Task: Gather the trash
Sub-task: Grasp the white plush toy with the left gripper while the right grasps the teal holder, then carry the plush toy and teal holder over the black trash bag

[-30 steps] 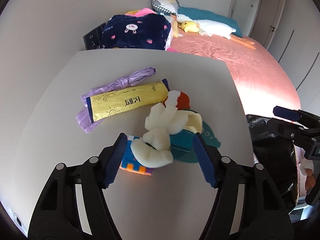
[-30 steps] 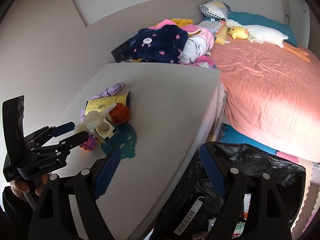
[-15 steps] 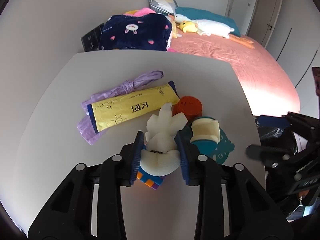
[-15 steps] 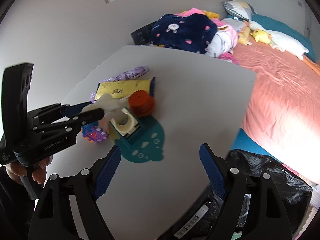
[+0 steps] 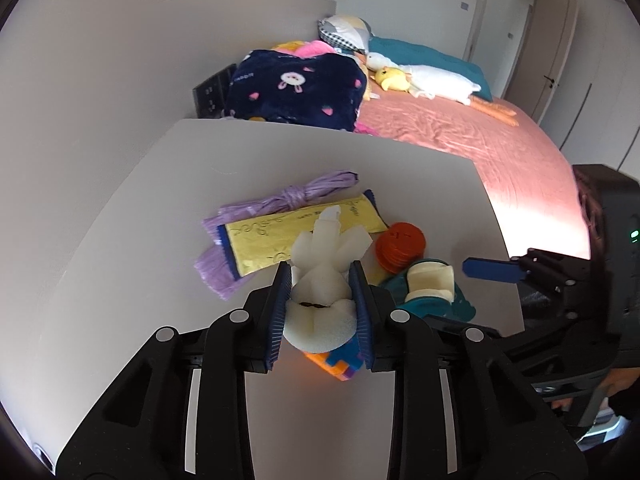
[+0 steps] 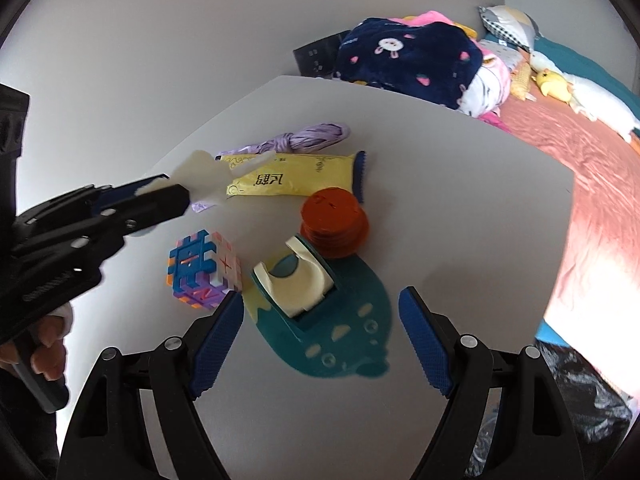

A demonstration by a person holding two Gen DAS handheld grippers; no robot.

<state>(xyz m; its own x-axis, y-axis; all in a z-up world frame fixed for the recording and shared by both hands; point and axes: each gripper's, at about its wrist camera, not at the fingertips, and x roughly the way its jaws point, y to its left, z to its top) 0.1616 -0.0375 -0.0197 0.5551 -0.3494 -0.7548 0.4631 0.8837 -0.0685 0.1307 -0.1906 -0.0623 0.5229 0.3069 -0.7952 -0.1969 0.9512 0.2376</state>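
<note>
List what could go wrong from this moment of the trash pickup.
The left gripper pinches only soft white foam; the foam could deform and slip out before reaching the black trash bag. The right gripper, jaws wide, sits low over the teal holder and may knock the orange discs.

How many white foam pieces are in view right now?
2. One white foam piece is clamped in the left gripper, lifted above the puzzle cube. The other foam piece sits in the teal tray. More may be hidden.
</note>
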